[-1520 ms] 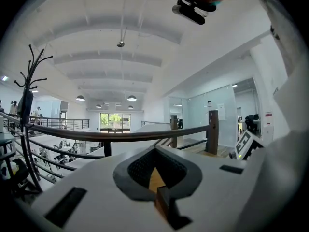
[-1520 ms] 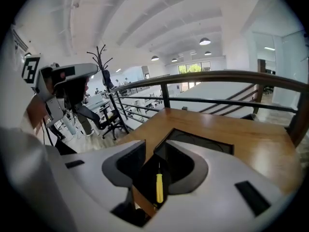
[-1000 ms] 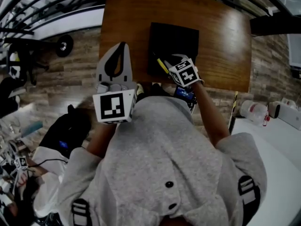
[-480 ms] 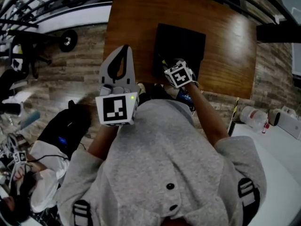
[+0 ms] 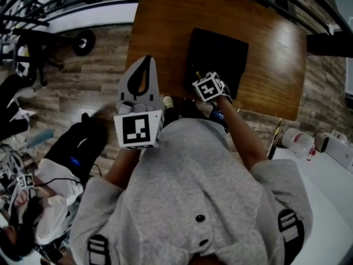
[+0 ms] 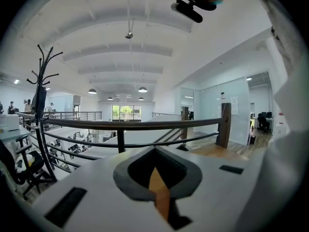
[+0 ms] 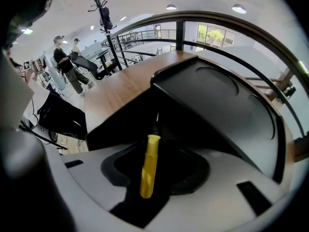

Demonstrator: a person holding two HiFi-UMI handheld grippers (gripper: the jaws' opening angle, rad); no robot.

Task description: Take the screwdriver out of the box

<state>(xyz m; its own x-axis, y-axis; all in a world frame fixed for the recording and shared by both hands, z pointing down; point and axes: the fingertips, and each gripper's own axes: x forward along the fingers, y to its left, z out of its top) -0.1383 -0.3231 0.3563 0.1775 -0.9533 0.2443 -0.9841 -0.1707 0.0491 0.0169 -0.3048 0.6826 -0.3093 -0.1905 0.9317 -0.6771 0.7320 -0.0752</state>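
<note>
A black box (image 5: 220,57) lies on the wooden table (image 5: 165,32). The screwdriver (image 7: 148,166) with its yellow handle lies at the box's near left side, its thin shaft pointing into the dark inside. My right gripper (image 7: 155,180) points steeply down over it, jaws open, with the handle in the gap and dark space beside it. From above, that gripper (image 5: 202,75) sits at the box's near left corner, with a sliver of the yellow screwdriver (image 5: 197,74) beside it. My left gripper (image 5: 144,61) hovers shut and empty off the table's near left edge, and in its own view the left gripper (image 6: 157,178) shows only a thin slit.
A metal railing (image 6: 135,124) runs beyond the table. A seated person (image 5: 49,197) and a dark bag (image 5: 77,153) are on the floor side at left. A white counter (image 5: 325,170) with a bottle (image 5: 298,139) stands at right. People (image 7: 67,69) stand far left by a coat rack (image 7: 104,8).
My right gripper has sunk toward the box's near left corner, its marker cube now smaller and lower. The left gripper has barely shifted.
</note>
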